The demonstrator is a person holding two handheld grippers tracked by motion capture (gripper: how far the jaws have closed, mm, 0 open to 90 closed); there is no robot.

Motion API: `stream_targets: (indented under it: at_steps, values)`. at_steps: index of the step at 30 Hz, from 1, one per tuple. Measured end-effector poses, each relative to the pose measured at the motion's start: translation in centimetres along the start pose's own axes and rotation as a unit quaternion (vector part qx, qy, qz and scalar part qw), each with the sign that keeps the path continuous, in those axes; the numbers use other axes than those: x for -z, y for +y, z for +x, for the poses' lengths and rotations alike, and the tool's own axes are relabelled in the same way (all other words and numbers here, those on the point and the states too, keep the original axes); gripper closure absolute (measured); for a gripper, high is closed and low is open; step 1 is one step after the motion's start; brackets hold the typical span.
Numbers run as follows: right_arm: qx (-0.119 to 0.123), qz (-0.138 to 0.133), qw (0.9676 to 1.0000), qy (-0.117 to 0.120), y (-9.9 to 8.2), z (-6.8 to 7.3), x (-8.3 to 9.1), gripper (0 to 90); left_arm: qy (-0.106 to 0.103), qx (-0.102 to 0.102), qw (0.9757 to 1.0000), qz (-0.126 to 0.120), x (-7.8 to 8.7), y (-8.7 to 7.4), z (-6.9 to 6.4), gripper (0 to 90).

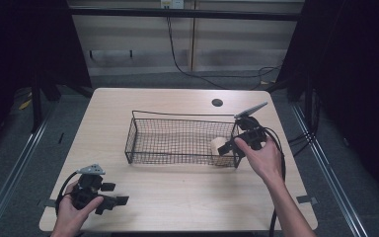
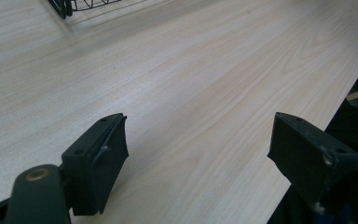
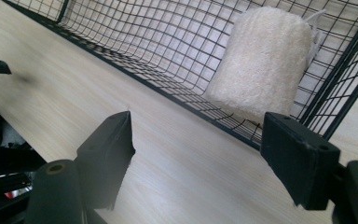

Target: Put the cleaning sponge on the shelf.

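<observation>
cream fluffy rolled towel (image 3: 265, 60) lies inside black wire mesh basket (image 1: 177, 140), at its right end, against end wall. right gripper (image 1: 231, 146) just outside basket's near right corner, jaws apart, nothing between them; roll sits beyond near wall, ahead of jaws and slightly right in right gripper view, long axis slanting away. right hand far nearer than left. left gripper (image 1: 114, 194) rests at pale wooden table (image 1: 177, 197) near-left corner, jaws wide, empty. high view shows basket whole; right gripper view shows towel texture, loose threads.
</observation>
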State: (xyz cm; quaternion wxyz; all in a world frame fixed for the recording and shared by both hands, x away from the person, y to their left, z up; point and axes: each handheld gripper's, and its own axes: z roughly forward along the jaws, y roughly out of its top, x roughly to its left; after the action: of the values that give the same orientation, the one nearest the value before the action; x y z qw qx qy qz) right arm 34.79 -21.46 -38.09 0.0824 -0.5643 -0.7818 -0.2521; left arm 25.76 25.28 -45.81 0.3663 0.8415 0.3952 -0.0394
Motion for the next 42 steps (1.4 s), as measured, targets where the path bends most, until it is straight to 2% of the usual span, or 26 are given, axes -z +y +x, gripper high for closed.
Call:
stream_targets:
  at_steps: [3, 11, 16, 19, 22, 24, 26, 28, 30, 33, 36, 42]
  values:
    - [0.015, -0.010, 0.9998, 0.001, -0.7, 0.3, 0.3, 26.7, 0.000, 0.002, 1.0000, -0.001, -0.1, 0.0, -0.1, 18.9]
    - [0.034, -0.022, 0.9992, 0.003, -2.2, 1.5, 0.9, 27.3, 0.000, 0.002, 1.0000, -0.001, -0.1, 0.0, -0.1, 18.9]
    - [0.045, -0.018, 0.9988, 0.002, -3.4, 1.6, 0.2, 27.3, 0.002, 0.001, 1.0000, -0.001, -0.1, 0.0, -0.1, 18.9]
    - [0.045, -0.018, 0.9988, 0.010, -4.0, 1.8, -0.3, 27.3, 0.002, 0.000, 1.0000, 0.001, -0.1, 0.0, -0.1, 18.9]
    - [0.055, -0.021, 0.9983, 0.000, -4.7, 2.5, -0.3, 27.3, 0.002, 0.002, 1.0000, -0.002, -0.1, 0.0, -0.1, 18.9]
    - [0.053, -0.030, 0.9981, -0.002, -5.0, 2.6, -0.1, 27.3, 0.003, 0.002, 1.0000, -0.002, -0.1, 0.0, -0.1, 18.9]
    - [0.047, -0.031, 0.9984, 0.005, -5.6, 2.5, -0.2, 27.3, 0.001, 0.001, 1.0000, 0.000, -0.1, 0.0, -0.1, 18.9]
    - [0.047, -0.025, 0.9986, -0.003, -6.1, 2.3, -0.6, 27.2, 0.001, 0.002, 1.0000, -0.001, -0.1, 0.0, -0.1, 18.9]
    - [0.038, -0.030, 0.9988, 0.006, -6.7, 1.9, -0.9, 27.2, 0.003, 0.002, 1.0000, -0.002, -0.1, 0.0, -0.1, 18.9]
    - [0.035, -0.039, 0.9986, -0.003, -7.4, 1.7, -1.1, 27.2, 0.003, 0.003, 1.0000, 0.001, -0.2, 0.0, -0.1, 18.9]
    - [0.037, -0.054, 0.9978, -0.012, -8.2, 1.6, -1.3, 27.1, 0.004, 0.000, 1.0000, 0.000, -0.1, 0.0, -0.1, 18.9]
    - [0.041, -0.057, 0.9975, -0.005, -9.6, 1.0, -2.6, 26.7, 0.005, 0.002, 1.0000, 0.002, -0.1, 0.0, 0.1, 18.9]
